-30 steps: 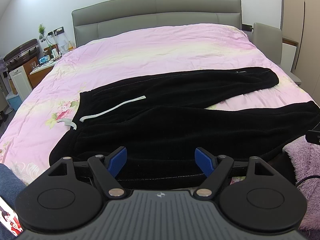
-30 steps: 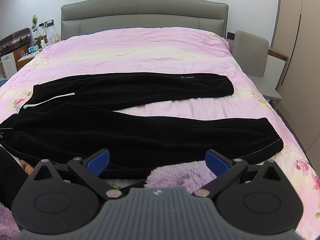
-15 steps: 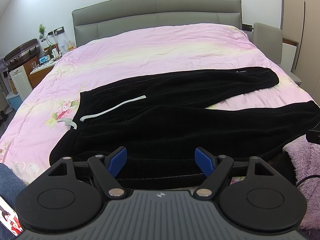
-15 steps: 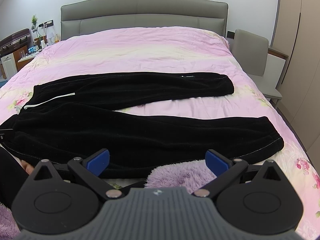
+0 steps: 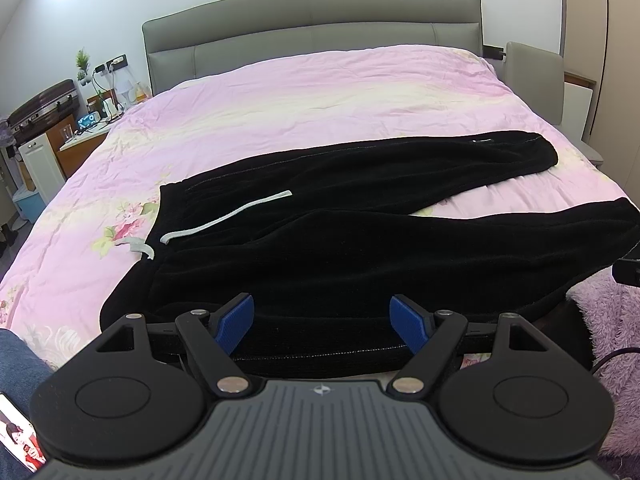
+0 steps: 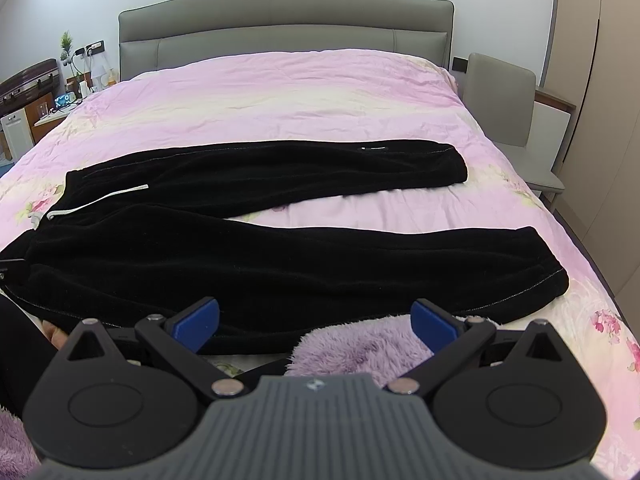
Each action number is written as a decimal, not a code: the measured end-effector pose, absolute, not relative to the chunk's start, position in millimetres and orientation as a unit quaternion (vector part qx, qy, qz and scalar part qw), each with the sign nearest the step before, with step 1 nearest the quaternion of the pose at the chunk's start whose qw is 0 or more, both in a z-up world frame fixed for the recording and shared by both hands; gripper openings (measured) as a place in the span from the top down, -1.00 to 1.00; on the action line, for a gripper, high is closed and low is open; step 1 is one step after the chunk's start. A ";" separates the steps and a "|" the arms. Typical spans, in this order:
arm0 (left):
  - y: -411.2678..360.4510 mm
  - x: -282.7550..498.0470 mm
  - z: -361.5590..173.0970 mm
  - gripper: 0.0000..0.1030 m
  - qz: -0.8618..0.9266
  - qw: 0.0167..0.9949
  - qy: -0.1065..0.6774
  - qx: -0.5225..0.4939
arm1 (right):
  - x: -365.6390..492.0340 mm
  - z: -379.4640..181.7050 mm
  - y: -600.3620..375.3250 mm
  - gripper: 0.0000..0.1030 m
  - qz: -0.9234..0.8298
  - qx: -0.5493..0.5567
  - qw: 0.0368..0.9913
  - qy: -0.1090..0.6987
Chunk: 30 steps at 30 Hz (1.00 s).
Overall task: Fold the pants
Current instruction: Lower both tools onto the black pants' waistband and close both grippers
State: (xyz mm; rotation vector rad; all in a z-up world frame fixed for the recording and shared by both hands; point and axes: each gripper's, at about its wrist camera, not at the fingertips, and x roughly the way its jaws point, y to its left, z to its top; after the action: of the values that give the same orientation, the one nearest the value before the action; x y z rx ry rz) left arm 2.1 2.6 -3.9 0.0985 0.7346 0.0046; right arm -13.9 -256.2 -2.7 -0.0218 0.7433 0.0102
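Note:
Black pants (image 5: pixel 320 240) lie flat across a pink bed, waistband to the left, both legs spread apart toward the right. A grey drawstring (image 5: pixel 224 218) lies over the waist. They also show in the right wrist view (image 6: pixel 280 248), the near leg's cuff (image 6: pixel 548 276) at the right. My left gripper (image 5: pixel 322 322) is open and empty, hovering just over the near edge of the pants by the waist. My right gripper (image 6: pixel 316 320) is open and empty, at the near edge of the near leg.
The pink floral duvet (image 5: pixel 320 104) covers the bed, with a grey headboard (image 5: pixel 312 20) behind. A purple fluffy sleeve (image 6: pixel 360 348) sits under the right gripper. A bedside table (image 5: pixel 80 136) stands left, a grey chair (image 6: pixel 516 120) right.

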 end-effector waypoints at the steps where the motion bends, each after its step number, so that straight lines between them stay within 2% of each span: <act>1: 2.8 2.1 -4.0 -0.76 0.002 0.932 0.359 0.048 | -14.0 -2.8 -256.5 -0.91 0.005 -0.010 0.932 0.363; 13: 18.5 19.7 -1.3 -0.73 -0.034 0.922 0.372 0.104 | 1.2 -1.2 -281.6 -0.91 0.025 -0.013 0.935 0.353; 19: 14.5 35.1 -14.8 -0.71 -0.124 0.884 0.407 0.194 | 29.0 -5.6 -322.3 -0.91 0.059 -0.031 0.936 0.347; 22: 1.5 42.9 -28.5 -0.71 -0.167 0.860 0.423 0.231 | 53.1 -12.1 -343.8 -0.90 0.067 -0.049 0.920 0.384; 24: -7.6 49.4 -38.6 -0.71 -0.190 0.845 0.435 0.248 | 68.3 -15.7 -358.7 -0.77 0.068 -0.067 0.909 0.405; 26: -19.6 53.9 -50.5 -0.70 -0.207 0.830 0.441 0.271 | 82.8 -19.3 -373.8 -0.50 0.066 -0.082 0.897 0.428; 30: -45.2 63.8 -76.7 -0.70 -0.238 0.799 0.447 0.323 | 106.1 -30.1 -404.1 -0.38 0.067 -0.124 0.870 0.472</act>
State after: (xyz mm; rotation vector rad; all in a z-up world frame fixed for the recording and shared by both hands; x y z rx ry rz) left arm 63.8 -45.2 -76.7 0.6927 0.9599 -0.5106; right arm 106.1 -404.1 -30.1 -0.2588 0.9870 0.1392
